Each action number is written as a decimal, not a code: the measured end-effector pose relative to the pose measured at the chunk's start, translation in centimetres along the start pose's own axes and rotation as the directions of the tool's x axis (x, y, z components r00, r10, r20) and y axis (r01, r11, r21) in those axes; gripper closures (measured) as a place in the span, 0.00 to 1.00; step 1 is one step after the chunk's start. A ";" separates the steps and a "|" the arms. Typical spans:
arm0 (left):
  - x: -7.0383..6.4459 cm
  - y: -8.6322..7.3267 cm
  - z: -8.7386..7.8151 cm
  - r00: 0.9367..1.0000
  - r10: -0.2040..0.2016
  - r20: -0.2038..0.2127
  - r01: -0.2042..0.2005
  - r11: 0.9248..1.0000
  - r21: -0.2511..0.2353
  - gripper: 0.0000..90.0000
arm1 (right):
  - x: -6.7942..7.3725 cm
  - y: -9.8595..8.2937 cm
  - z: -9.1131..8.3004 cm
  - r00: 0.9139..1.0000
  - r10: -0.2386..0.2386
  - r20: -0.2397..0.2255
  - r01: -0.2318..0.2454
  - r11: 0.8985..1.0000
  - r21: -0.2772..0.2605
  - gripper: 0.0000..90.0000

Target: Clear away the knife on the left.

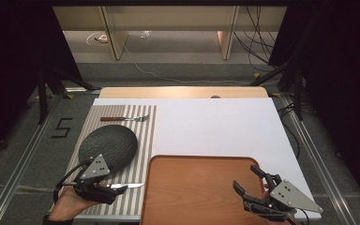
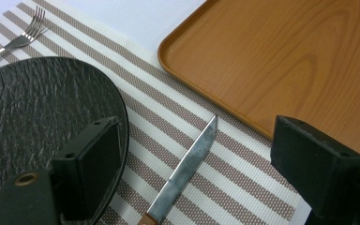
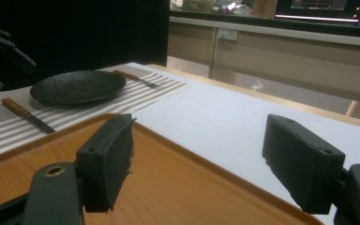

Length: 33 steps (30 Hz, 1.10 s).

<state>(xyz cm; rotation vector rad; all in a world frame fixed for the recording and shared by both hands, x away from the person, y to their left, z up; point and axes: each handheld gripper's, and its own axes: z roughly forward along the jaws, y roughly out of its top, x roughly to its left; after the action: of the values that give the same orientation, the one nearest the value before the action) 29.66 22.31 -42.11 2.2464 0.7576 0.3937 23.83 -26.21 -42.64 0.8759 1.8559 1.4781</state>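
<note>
One striped placemat (image 1: 145, 117) (white tabletop (image 1: 215, 126)).

left gripper (image 1: 104, 190): jaws spread, held low | right gripper (image 1: 247, 180): jaws spread, hovering

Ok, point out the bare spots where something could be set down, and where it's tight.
The wooden tray is bare inside its rim. The white board is open beyond the tray and right of the striped mat. The mat is crowded: dark plate in the middle, fork behind it, knife in front, under the open left gripper.
</note>
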 end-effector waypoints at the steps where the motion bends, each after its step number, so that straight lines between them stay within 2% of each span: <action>1: 0.1 -0.1 0.0 1.000 -0.004 0.005 0.004 1.000 0.011 0.18 | 0.0 0.0 0.0 1.000 -0.001 0.001 0.001 1.000 0.001 0.29; 6: 0.5 -0.4 -0.2 1.000 -0.009 -0.005 0.009 0.999 0.037 0.19 | 0.0 0.0 0.0 1.000 0.001 0.000 -0.001 1.000 0.000 0.29; 10: 1.1 -1.1 -0.3 1.000 -0.015 -0.003 0.015 0.997 0.079 0.20 | 0.0 0.0 0.0 1.000 0.000 0.001 0.000 1.000 0.001 0.29; 11: 1.3 -1.4 -0.3 1.000 -0.014 -0.004 0.014 0.995 0.102 0.20 | 0.0 0.0 0.0 1.000 0.000 0.001 0.000 1.000 0.000 0.29; 16: 1.6 -1.7 -0.3 1.000 -0.015 -0.009 0.016 0.992 0.125 0.22 | 0.0 0.0 0.0 1.000 -0.002 0.000 0.002 1.000 0.000 0.29; 17: 1.7 -1.9 -0.2 1.000 -0.019 -0.012 0.021 0.988 0.150 0.22 | 0.0 0.0 0.0 1.000 -0.002 0.001 0.002 1.000 0.000 0.29; 18: 1.7 -1.9 -0.2 1.000 -0.019 -0.012 0.021 0.988 0.150 0.22 | 0.0 0.0 0.0 1.000 0.000 0.001 0.000 1.000 0.002 0.29; 21: 2.0 -2.3 0.0 0.999 -0.018 -0.027 0.023 0.983 0.182 0.24 | 0.0 0.0 0.0 1.000 0.000 0.002 0.000 1.000 0.002 0.29; 22: 2.1 -2.4 0.0 0.999 -0.020 -0.027 0.025 0.981 0.194 0.27 | 0.0 0.0 0.0 1.000 0.000 0.001 0.000 1.000 0.002 0.29; 28: 2.5 -3.1 0.7 0.999 -0.023 -0.026 0.029 0.968 0.249 0.30 | 0.0 0.0 0.1 1.000 -0.003 0.000 0.003 1.000 0.000 0.29; 29: 2.5 -3.2 1.0 1.000 -0.023 -0.020 0.028 0.963 0.267 0.32 | 0.0 0.0 0.0 1.000 -0.001 0.001 0.001 1.000 0.001 0.29; 30: 2.5 -3.2 1.0 1.000 -0.023 -0.020 0.028 0.963 0.267 0.33 | 0.0 0.0 0.0 1.000 0.001 0.001 -0.001 1.000 0.002 0.29; 33: 2.5 -3.3 1.3 1.000 -0.018 -0.020 0.024 0.957 0.288 0.36 | 0.0 0.0 0.0 1.000 0.000 0.001 0.000 1.000 0.002 0.29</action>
<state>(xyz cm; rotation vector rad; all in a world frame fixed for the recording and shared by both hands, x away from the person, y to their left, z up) 30.92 25.06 -45.26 2.5065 0.8960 0.3083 23.85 -26.20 -42.66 0.8767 1.8570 1.4760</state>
